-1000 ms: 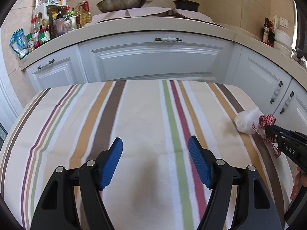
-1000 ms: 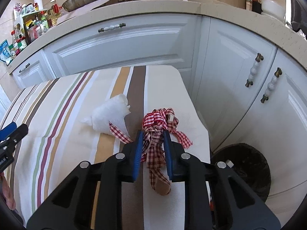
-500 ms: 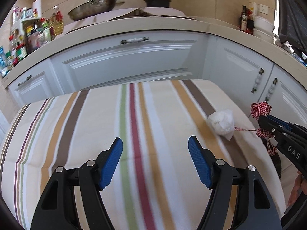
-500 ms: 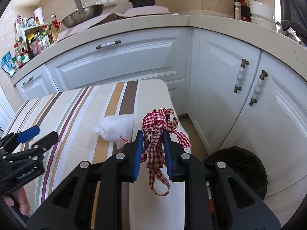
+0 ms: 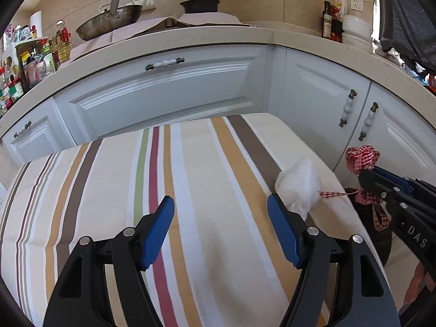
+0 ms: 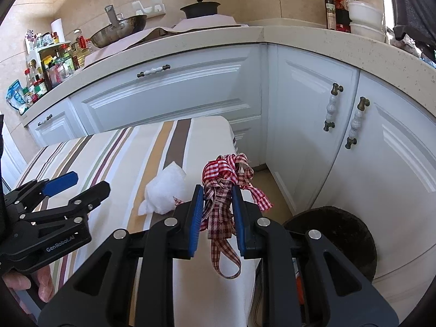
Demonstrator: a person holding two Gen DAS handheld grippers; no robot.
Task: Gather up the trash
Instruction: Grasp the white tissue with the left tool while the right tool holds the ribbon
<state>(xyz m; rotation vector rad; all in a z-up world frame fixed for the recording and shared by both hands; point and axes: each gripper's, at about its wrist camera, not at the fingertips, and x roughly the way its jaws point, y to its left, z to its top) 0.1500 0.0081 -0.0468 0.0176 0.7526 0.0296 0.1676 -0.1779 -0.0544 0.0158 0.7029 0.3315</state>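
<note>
My right gripper (image 6: pixel 217 196) is shut on a red-and-white checked ribbon bundle (image 6: pixel 226 174) and holds it in the air past the table's right edge; its loose ends hang down. The ribbon also shows in the left wrist view (image 5: pixel 362 158). A crumpled white tissue (image 6: pixel 164 190) lies on the striped tablecloth (image 6: pixel 122 147) near that edge, also in the left wrist view (image 5: pixel 298 188). My left gripper (image 5: pixel 220 218) is open and empty, low over the cloth, its right finger just left of the tissue. A black trash bin (image 6: pixel 340 234) stands on the floor below the right gripper.
White kitchen cabinets (image 5: pixel 174 92) wrap around behind and to the right of the table. The counter carries a wok (image 5: pixel 109 24), a black pot (image 5: pixel 200 4) and bottles (image 5: pixel 35 60). The bin also shows in the left wrist view (image 5: pixel 378 242).
My right gripper has lifted the ribbon off the table and carried it right, toward the bin. My left gripper has swung right, bringing the tissue close to its right finger.
</note>
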